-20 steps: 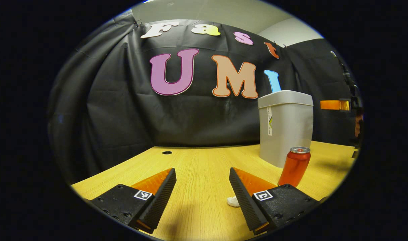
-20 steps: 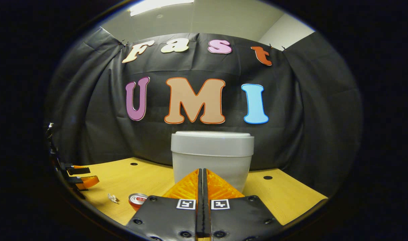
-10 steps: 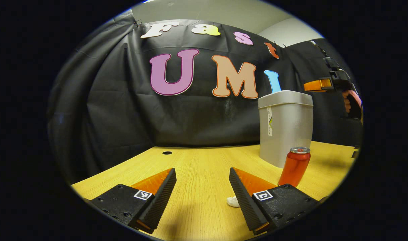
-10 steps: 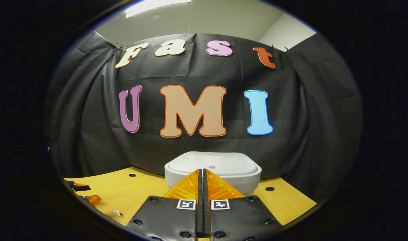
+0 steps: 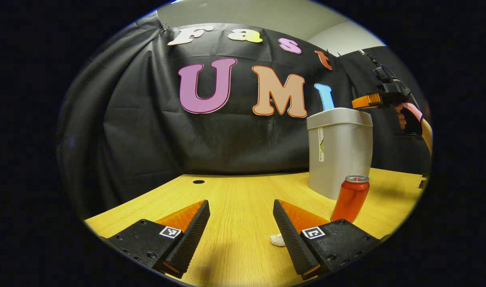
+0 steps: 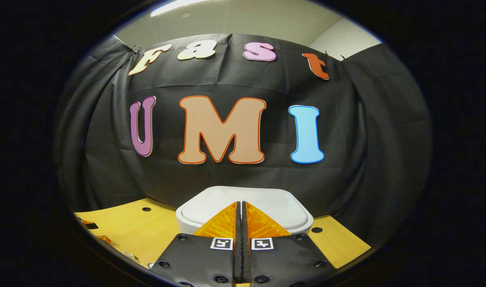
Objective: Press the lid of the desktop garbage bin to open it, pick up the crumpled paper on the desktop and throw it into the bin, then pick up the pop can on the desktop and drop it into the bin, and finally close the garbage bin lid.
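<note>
A grey desktop bin (image 5: pixel 340 151) stands at the right of the wooden table (image 5: pixel 235 199), its lid (image 6: pixel 211 209) down. A red pop can (image 5: pixel 350 198) stands upright in front of the bin. A small white crumpled paper (image 5: pixel 277 240) lies beside my left gripper's right finger. My left gripper (image 5: pixel 241 215) is open low over the table, nothing between its fingers. My right gripper (image 6: pixel 240 207) is shut with nothing in it, its tips just above the near part of the lid. In the left gripper view the right gripper (image 5: pixel 366 101), held by a hand, hovers over the bin's top right edge.
Round cable holes (image 5: pixel 198 181) sit in the table near the back wall, with another (image 6: pixel 317 230) to the right of the bin. The black cloth wall closes the table off behind. The left gripper's tips (image 6: pixel 89 226) show at the far left edge.
The right gripper has risen from in front of the bin to above its lid and moved forward over it. The left gripper, the can and the paper have stayed still.
</note>
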The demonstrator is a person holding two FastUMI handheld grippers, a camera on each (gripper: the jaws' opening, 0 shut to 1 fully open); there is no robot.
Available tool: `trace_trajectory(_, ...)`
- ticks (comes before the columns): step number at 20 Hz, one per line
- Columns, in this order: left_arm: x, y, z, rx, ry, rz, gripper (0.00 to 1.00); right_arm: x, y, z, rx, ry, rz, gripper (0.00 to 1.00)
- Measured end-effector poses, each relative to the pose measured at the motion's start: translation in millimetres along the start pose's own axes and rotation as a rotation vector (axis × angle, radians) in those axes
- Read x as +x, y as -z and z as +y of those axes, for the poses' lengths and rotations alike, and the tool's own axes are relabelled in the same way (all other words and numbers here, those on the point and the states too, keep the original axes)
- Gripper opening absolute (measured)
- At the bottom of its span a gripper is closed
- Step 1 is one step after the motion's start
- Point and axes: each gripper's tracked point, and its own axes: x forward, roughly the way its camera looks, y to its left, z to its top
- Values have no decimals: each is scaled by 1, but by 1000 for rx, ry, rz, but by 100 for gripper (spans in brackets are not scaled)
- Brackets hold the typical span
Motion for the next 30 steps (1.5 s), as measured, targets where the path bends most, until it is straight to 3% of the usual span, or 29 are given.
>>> trace_trajectory(18,1,1,0,0,-1,-1,94,5,7,2,-81,-1,46,4)
trace_trajectory(24,-1,1,2,1,-3,-1,94,-1,-9,5,-101,-3,-6,3)
trace_trajectory(30,0,1,1,2,-5,-1,94,-42,-33,14,-79,-32,-83,3)
